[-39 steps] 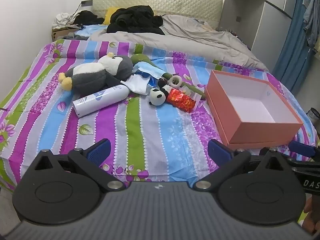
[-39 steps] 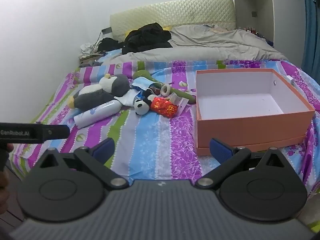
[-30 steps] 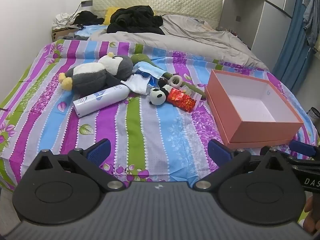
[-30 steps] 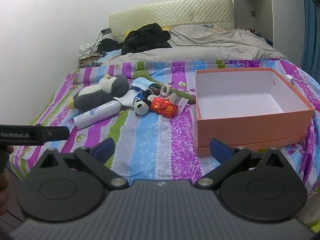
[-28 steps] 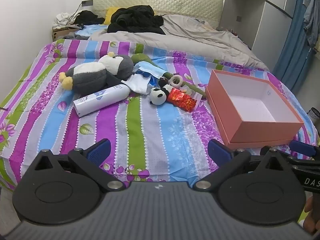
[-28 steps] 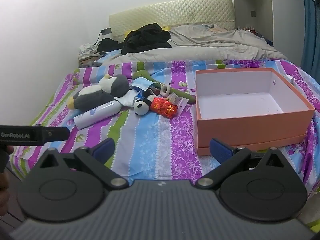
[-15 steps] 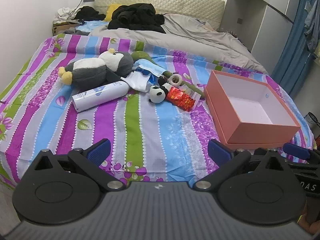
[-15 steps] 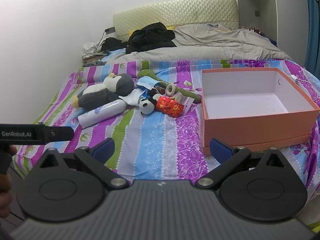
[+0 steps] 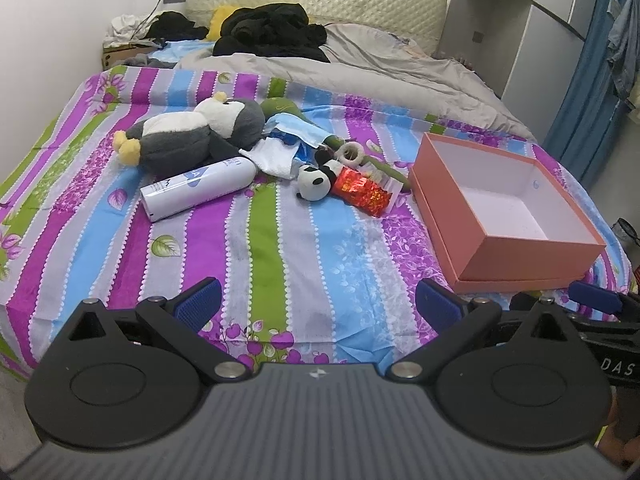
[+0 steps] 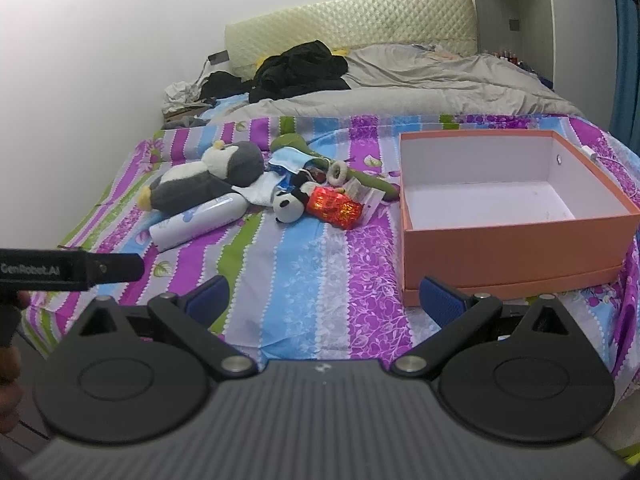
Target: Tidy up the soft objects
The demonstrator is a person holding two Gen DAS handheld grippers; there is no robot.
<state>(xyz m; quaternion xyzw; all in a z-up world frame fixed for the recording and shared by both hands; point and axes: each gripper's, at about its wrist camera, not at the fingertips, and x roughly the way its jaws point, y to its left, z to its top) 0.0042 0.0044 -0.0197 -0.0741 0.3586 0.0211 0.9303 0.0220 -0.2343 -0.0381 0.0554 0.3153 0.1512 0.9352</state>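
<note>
You held the left gripper (image 9: pixel 316 296) and right gripper (image 10: pixel 324 296) empty, fingers apart, at the bed's (image 9: pixel 280 240) near edge, seemingly to reach the penguin plush (image 9: pixel 192 136) and empty orange box (image 9: pixel 516 248).

The scene is viewed from the foot of the bed with the striped purple, blue and green sheet (image 9: pixel 280 216), towards the quilted cream headboard (image 9: pixel 320 4). The open orange cardboard box (image 10: pixel 516 236) is seen nearer from the right wrist; both are shared.
</note>
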